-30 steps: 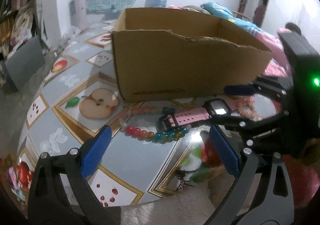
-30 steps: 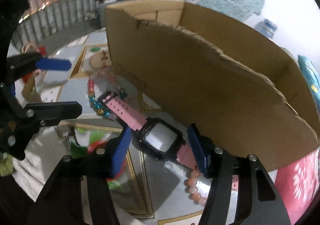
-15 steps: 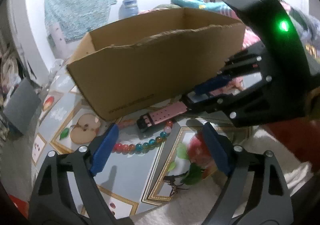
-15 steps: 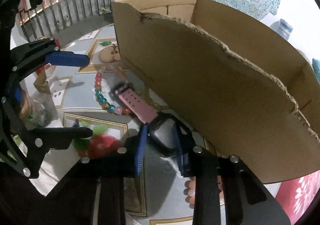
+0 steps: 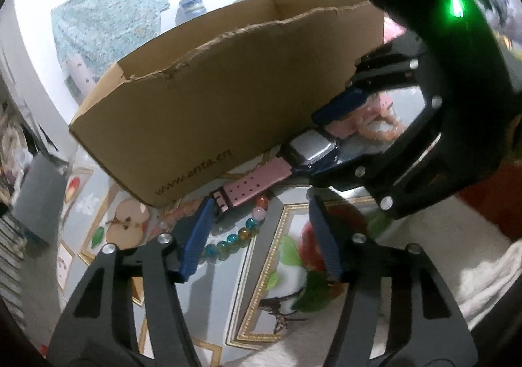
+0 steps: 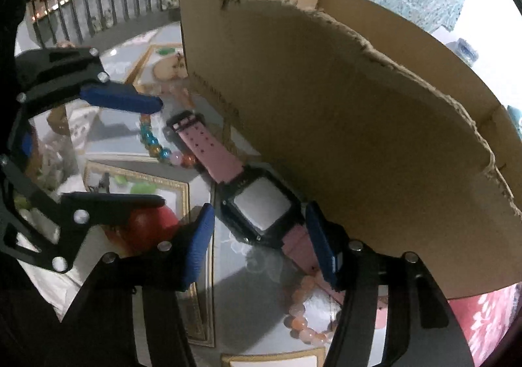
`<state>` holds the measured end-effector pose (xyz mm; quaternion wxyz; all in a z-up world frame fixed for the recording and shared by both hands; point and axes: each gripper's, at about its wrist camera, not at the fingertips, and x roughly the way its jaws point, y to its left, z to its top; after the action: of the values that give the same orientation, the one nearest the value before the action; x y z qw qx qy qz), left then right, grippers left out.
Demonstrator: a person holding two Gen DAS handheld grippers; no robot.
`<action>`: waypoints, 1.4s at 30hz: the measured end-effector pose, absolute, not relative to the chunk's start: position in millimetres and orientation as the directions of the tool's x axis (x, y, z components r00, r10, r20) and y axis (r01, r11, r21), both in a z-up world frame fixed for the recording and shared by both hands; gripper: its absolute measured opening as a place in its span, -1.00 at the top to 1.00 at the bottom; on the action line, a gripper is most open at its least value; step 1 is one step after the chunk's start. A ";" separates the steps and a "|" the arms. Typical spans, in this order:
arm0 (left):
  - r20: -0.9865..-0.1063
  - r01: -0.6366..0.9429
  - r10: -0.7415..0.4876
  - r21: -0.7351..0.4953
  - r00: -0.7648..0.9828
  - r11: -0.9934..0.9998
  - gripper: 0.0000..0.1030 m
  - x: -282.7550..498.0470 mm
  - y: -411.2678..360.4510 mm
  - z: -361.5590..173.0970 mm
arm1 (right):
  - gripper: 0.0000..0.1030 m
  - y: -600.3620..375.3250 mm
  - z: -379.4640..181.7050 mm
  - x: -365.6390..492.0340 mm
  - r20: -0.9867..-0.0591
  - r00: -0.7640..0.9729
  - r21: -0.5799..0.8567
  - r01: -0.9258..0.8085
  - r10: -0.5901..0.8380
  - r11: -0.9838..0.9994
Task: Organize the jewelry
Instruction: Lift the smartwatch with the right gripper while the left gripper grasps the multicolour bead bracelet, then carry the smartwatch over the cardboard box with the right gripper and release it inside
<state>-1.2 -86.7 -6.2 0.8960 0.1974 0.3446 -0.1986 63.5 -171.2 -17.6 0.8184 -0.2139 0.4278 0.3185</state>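
Note:
A pink-strapped watch (image 6: 261,207) with a black case lies on the glossy table against the front wall of a cardboard box (image 6: 359,138). My right gripper (image 6: 261,243) straddles the watch case; its jaws are opening and the pads stand clear of the case. In the left wrist view the watch (image 5: 306,148) runs from the right gripper (image 5: 314,145) down to its strap end. My left gripper (image 5: 261,236) is closing, with the strap's buckle end and a multicoloured bead bracelet (image 5: 241,233) just ahead between its pads, untouched. A peach bead bracelet (image 6: 303,318) lies under the watch's other strap.
The torn-rimmed cardboard box (image 5: 228,99) is open at the top and fills the far side. The table (image 5: 280,269) has a fruit-print cover under glass. A white cloth (image 5: 483,279) lies at the right, a grey box (image 5: 39,197) at the left. A railing (image 6: 107,11) stands behind.
My left gripper rolled, slid toward the watch strap and narrowed its jaws. My right gripper closed on the watch case half a second ago and has spread apart again.

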 end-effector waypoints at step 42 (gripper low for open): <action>-0.758 0.537 -0.238 0.170 0.607 0.826 0.91 42.0 -103.3 1.7 | 0.33 -239.0 5.2 24.7 -0.754 0.580 -0.101 -0.564 0.307 0.819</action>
<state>42.0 -103.3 1.7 0.8750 0.1945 0.3840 -0.2215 24.7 -239.0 5.2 0.8729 -0.1674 0.3843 0.2495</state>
